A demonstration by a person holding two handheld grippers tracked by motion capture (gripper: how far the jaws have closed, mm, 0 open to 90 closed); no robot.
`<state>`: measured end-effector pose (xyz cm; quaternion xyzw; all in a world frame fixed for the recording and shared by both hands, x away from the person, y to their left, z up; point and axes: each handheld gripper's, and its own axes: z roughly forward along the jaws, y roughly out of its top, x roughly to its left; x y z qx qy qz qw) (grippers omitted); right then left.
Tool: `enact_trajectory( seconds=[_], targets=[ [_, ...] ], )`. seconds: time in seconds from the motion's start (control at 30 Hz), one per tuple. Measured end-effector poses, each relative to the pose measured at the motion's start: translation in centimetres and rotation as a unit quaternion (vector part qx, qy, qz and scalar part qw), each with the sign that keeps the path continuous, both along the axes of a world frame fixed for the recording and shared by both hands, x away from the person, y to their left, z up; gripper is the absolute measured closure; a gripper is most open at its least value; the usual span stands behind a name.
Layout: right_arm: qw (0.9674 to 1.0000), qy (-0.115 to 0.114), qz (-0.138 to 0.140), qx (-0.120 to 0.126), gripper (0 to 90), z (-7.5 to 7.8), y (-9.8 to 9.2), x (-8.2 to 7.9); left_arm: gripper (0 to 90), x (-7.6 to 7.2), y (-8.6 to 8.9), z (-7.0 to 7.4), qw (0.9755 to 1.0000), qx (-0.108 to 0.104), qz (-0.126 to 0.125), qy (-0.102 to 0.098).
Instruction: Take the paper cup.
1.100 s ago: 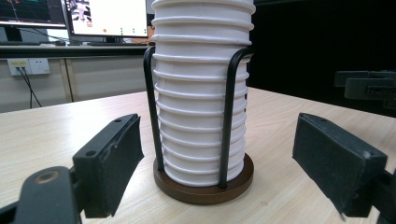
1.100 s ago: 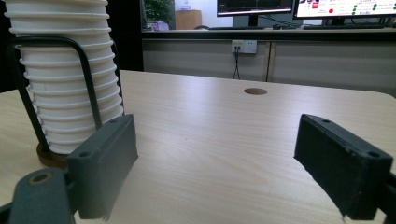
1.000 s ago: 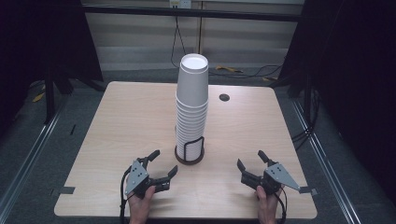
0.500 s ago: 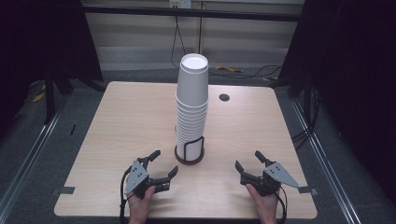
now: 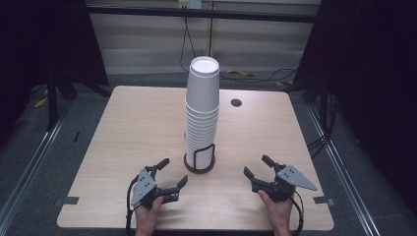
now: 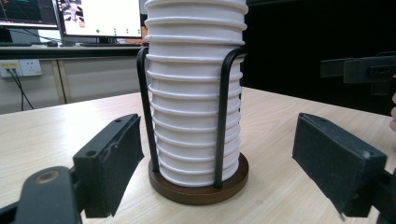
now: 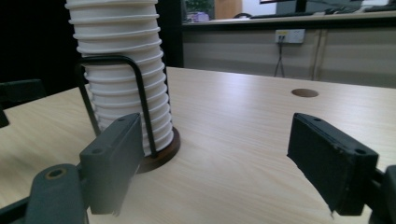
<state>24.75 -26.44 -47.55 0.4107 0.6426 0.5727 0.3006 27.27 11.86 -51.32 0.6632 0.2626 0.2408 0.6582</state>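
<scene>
A tall stack of white paper cups (image 5: pixel 202 108) stands in a black wire holder with a round brown base (image 5: pixel 199 164), at the middle of the wooden table (image 5: pixel 123 128). My left gripper (image 5: pixel 174 170) rests near the front edge, left of the holder, open and holding nothing. My right gripper (image 5: pixel 256 164) rests to the holder's right, also open and holding nothing. In the left gripper view the cups (image 6: pixel 194 93) and base (image 6: pixel 198 189) stand just beyond the gripper (image 6: pixel 217 140). In the right gripper view the cups (image 7: pixel 121 70) stand beyond the left pad of the gripper (image 7: pixel 215 149).
A small round hole (image 5: pixel 236 103) sits in the tabletop at the back right. Cables lie on the floor behind the table. Monitors (image 6: pixel 102 18) stand on a desk beyond it. The other gripper (image 6: pixel 364 70) shows at the right of the left gripper view.
</scene>
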Motion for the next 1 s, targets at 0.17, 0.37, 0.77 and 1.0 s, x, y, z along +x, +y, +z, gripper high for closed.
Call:
enact_trajectory(
  seconds=[0.17, 0.37, 0.77, 1.0],
  targets=[
    [0.9999, 0.012, 0.011, 0.0, 17.6, 0.5, 0.1, 0.3, 15.6, 0.0, 0.0, 0.0, 1.0, -0.001, 0.0, 0.0],
    [0.9993, 0.017, 0.032, 0.009, 17.6, 2.1, 0.0, 1.0, 15.7, 0.0, 0.0, 0.0, 1.0, -0.001, -0.002, 0.001],
    [0.9965, 0.017, 0.081, 0.003, 17.6, 5.1, 1.1, 2.5, 15.6, 0.0, 0.0, 0.0, 1.0, 0.0, -0.003, 0.0],
    [0.9946, 0.012, 0.103, -0.001, 17.8, 6.6, 2.0, 3.1, 15.6, 0.0, 0.0, 0.0, 1.0, -0.002, -0.003, 0.0]
  ],
)
